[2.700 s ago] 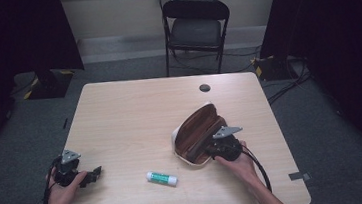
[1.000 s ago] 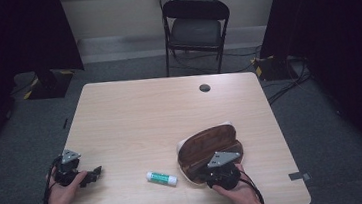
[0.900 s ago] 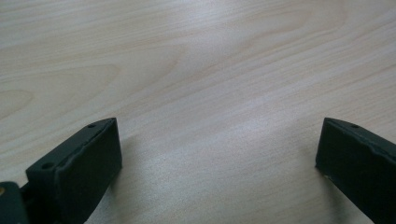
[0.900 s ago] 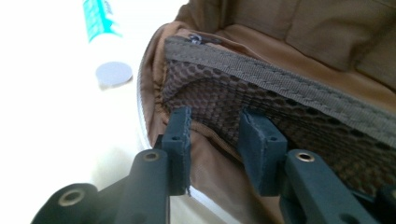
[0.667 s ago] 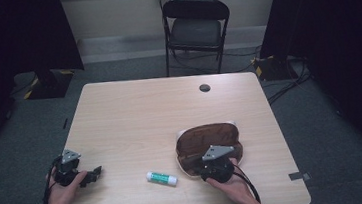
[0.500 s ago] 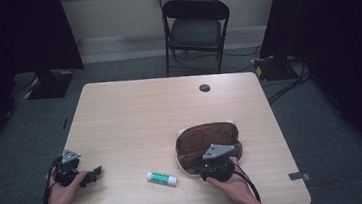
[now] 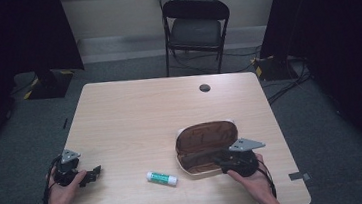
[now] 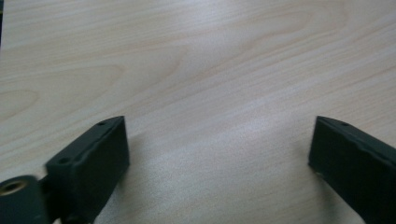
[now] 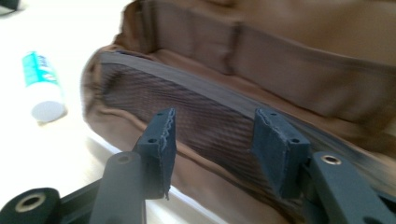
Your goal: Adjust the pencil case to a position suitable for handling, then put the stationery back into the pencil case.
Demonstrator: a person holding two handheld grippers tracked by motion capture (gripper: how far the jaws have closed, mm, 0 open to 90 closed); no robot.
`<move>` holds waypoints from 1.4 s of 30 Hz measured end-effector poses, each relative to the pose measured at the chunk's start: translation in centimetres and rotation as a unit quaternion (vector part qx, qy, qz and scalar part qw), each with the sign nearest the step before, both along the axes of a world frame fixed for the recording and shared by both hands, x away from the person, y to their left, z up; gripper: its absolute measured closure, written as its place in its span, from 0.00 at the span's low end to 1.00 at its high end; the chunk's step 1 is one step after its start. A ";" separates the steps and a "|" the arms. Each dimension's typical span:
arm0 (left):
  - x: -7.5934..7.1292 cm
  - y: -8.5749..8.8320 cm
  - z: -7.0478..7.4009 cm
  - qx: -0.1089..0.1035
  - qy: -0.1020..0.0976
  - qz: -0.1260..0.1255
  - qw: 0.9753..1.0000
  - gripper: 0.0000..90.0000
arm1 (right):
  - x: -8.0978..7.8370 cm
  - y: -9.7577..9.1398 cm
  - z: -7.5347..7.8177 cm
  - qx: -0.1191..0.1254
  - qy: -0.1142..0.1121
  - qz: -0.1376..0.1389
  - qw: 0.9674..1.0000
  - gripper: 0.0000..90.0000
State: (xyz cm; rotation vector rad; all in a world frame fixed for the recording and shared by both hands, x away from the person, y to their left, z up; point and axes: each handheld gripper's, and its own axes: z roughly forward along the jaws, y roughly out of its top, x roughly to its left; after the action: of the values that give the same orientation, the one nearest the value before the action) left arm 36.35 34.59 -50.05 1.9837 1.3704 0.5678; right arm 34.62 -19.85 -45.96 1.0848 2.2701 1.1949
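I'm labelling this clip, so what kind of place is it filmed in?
Probably a studio or lab recording corner: a lone wooden table on grey carpet, black curtains at both sides, and a folding chair against the wall.

No legible text was present. The green-and-white label on the tube (image 9: pixel 41 84) carried lettering, but it was too blurred to read.

Tube (image 7: pixel 161 178) lies left of open case (image 7: pixel 206 147).
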 end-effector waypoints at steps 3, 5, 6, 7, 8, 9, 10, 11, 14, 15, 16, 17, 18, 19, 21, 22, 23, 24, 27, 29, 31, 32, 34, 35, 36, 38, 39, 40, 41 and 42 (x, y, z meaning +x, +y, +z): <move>0.2 -0.3 0.2 0.008 0.002 0.001 1.000 0.19 | -0.2 -1.7 0.4 -0.002 -0.007 -0.024 1.000 0.52; 0.3 -0.6 0.3 0.004 0.001 0.005 1.000 0.19 | -0.3 -3.0 0.6 -0.008 -0.011 -0.045 0.999 0.52; 0.3 -0.7 0.4 0.004 0.000 0.000 1.000 0.20 | -0.3 -3.7 0.6 -0.007 -0.014 -0.054 0.998 0.52; 0.3 -0.8 0.5 0.005 -0.003 -0.004 1.000 0.20 | -0.3 -4.4 0.7 -0.005 -0.014 -0.063 0.998 0.51; 0.2 -0.9 0.6 0.002 -0.007 -0.004 1.000 0.20 | -0.3 -5.1 0.6 -0.005 -0.015 -0.075 0.997 0.51; 0.2 -0.9 0.7 0.002 -0.009 -0.008 1.000 0.20 | -0.3 -5.8 0.5 -0.005 -0.014 -0.084 0.996 0.50; 0.2 -1.1 0.8 -0.004 -0.010 -0.011 1.000 0.20 | -0.2 -6.4 0.3 -0.007 -0.013 -0.092 0.996 0.50; 0.1 -1.2 0.9 -0.005 -0.010 -0.015 1.000 0.20 | -0.2 -7.0 0.1 -0.008 -0.012 -0.101 0.995 0.49; 0.1 -1.7 1.2 -0.018 -0.014 -0.033 0.999 0.20 | 0.4 -8.2 -0.7 -0.002 0.006 -0.135 0.991 0.46; 0.1 -2.0 1.4 -0.018 -0.015 -0.040 0.999 0.21 | 0.6 -8.4 -0.9 -0.004 0.012 -0.144 0.989 0.45; 0.1 -2.2 1.4 -0.017 -0.017 -0.048 0.999 0.24 | 0.8 -8.5 -1.1 -0.005 0.018 -0.144 0.989 0.44; 0.1 -2.5 1.5 -0.016 -0.019 -0.056 0.998 0.26 | 0.9 -8.5 -1.3 -0.005 0.024 -0.144 0.989 0.43; 0.2 -2.8 1.7 -0.017 -0.020 -0.061 0.998 0.25 | 1.1 -8.6 -1.5 -0.009 0.026 -0.145 0.989 0.42; 0.2 -3.0 1.8 -0.020 -0.022 -0.070 0.997 0.25 | 1.3 -8.6 -1.6 -0.018 0.026 -0.148 0.989 0.40; 0.0 -3.5 2.1 -0.025 -0.025 -0.083 0.996 0.24 | 1.6 -8.7 -2.0 -0.032 0.027 -0.150 0.988 0.39; 0.0 -3.7 2.2 -0.030 -0.026 -0.091 0.995 0.24 | 1.8 -8.8 -2.2 -0.038 0.030 -0.155 0.987 0.38; -0.1 -3.9 2.3 -0.035 -0.028 -0.098 0.994 0.24 | 1.9 -8.9 -2.3 -0.051 0.029 -0.159 0.985 0.37; -0.2 -4.2 2.5 -0.039 -0.029 -0.101 0.994 0.24 | 2.0 -8.9 -2.4 -0.059 0.028 -0.162 0.985 0.37; -0.5 -5.4 3.0 -0.047 -0.037 -0.126 0.990 0.25 | 2.2 -9.0 -2.7 -0.053 0.036 -0.168 0.984 0.34; -0.8 -6.5 3.2 -0.049 -0.040 -0.141 0.988 0.26 | 2.3 -9.0 -2.8 -0.052 0.041 -0.168 0.984 0.32; -1.1 -7.6 3.5 -0.051 -0.042 -0.153 0.986 0.26 | 2.3 -8.9 -3.0 -0.052 0.044 -0.169 0.983 0.31; -1.2 -8.2 3.7 -0.051 -0.045 -0.164 0.984 0.26 | 2.3 -8.9 -3.0 -0.051 0.045 -0.168 0.983 0.31; -1.5 -9.4 4.2 -0.056 -0.053 -0.189 0.979 0.29 | 2.3 -8.8 -3.2 -0.052 0.049 -0.168 0.983 0.29; -1.6 -10.0 4.5 -0.054 -0.056 -0.200 0.977 0.30 | 2.3 -8.8 -3.2 -0.054 0.052 -0.170 0.983 0.28; -1.6 -10.5 4.8 -0.060 -0.059 -0.207 0.975 0.30 | 2.3 -8.7 -3.4 -0.057 0.053 -0.168 0.983 0.28; -1.6 -11.4 5.1 -0.083 -0.060 -0.223 0.969 0.31 | 2.2 -8.8 -3.6 -0.056 0.049 -0.169 0.983 0.27; -1.6 -12.0 5.2 -0.083 -0.059 -0.230 0.968 0.32 | 2.2 -8.9 -3.6 -0.054 0.050 -0.172 0.982 0.27; -1.6 -12.5 5.2 -0.070 -0.059 -0.240 0.966 0.32 | 2.2 -8.9 -3.6 -0.053 0.048 -0.174 0.982 0.27; -1.6 -13.2 5.2 -0.059 -0.059 -0.252 0.964 0.32 | 2.1 -9.0 -3.7 -0.053 0.047 -0.176 0.982 0.26; -1.6 -13.8 5.2 -0.054 -0.059 -0.261 0.962 0.32 | 2.1 -9.1 -3.8 -0.051 0.042 -0.176 0.982 0.26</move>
State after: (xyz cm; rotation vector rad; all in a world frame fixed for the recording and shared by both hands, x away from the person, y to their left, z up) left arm 34.71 20.78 -44.87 2.0698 0.7408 0.3459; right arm 36.72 -28.90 -49.73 1.4457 2.0577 0.8954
